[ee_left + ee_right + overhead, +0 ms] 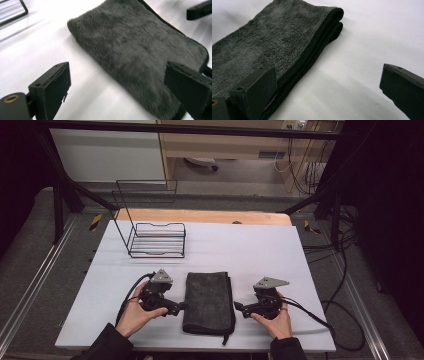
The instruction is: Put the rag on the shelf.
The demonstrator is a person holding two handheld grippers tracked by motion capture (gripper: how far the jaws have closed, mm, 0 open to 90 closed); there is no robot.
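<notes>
White covering spreads over the table, with dark floor and cables around it. Between the two grippers lies a folded dark grey towel (plush, with a stitched black hem), flat on the surface. The left gripper points at the towel's left edge, jaws wide apart with nothing pinched; in the left gripper view the towel lies ahead of and partly between the jaws. The right gripper faces the opposite edge, jaws likewise spread; in its own view the folded hem runs just beside one jaw, the other over bare table. A black wire rack stands well beyond both.
</notes>
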